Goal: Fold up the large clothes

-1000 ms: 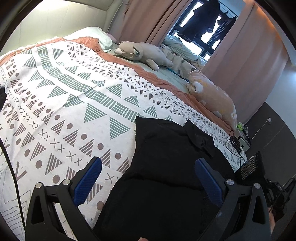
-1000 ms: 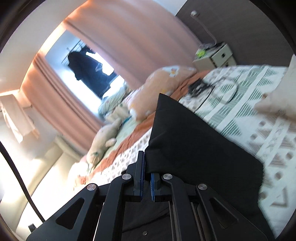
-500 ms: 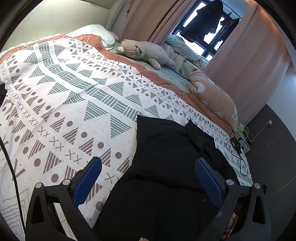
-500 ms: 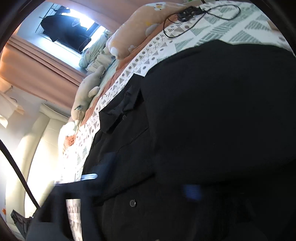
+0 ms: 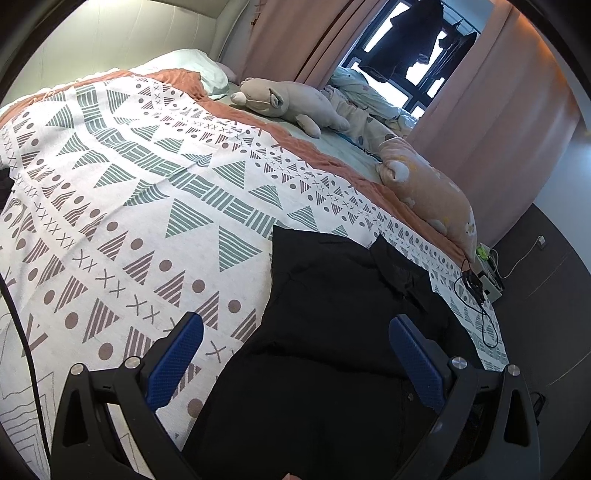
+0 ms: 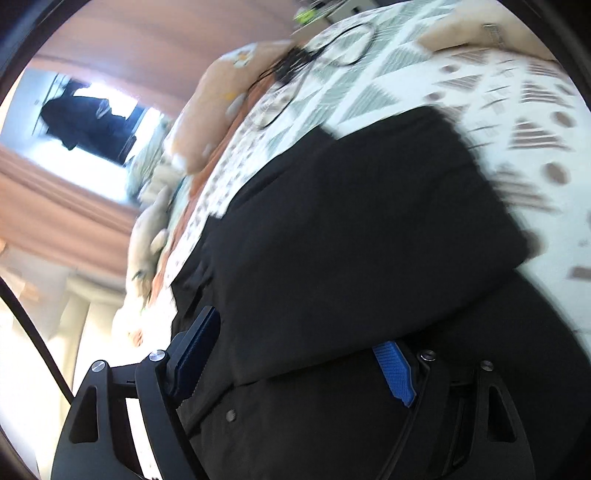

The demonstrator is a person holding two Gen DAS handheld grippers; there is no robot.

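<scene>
We count one black shirt lying on the bed, two plush toys, and two claws. The shirt rests on the patterned bedspread near the bed's right-hand edge in the left wrist view; its long axis runs away from that camera, with the collar at the far end, pointing toward the pink plush pillow. A grey plush animal lies farther back, beside a pale pillow. In the right wrist view, which is blurred, a panel of the shirt lies doubled over the button front, where one button shows. We can read no writing, brand or label anywhere. The left claw hangs over the shirt's lower part with its blue pads spread wide, holding nothing. The right claw is also spread wide, with its fingers at the edge of the doubled panel, and we cannot tell whether they touch the cloth. A black cable lies on the bedspread just beside the shirt. A dark garment hangs at the window between pink curtains.
</scene>
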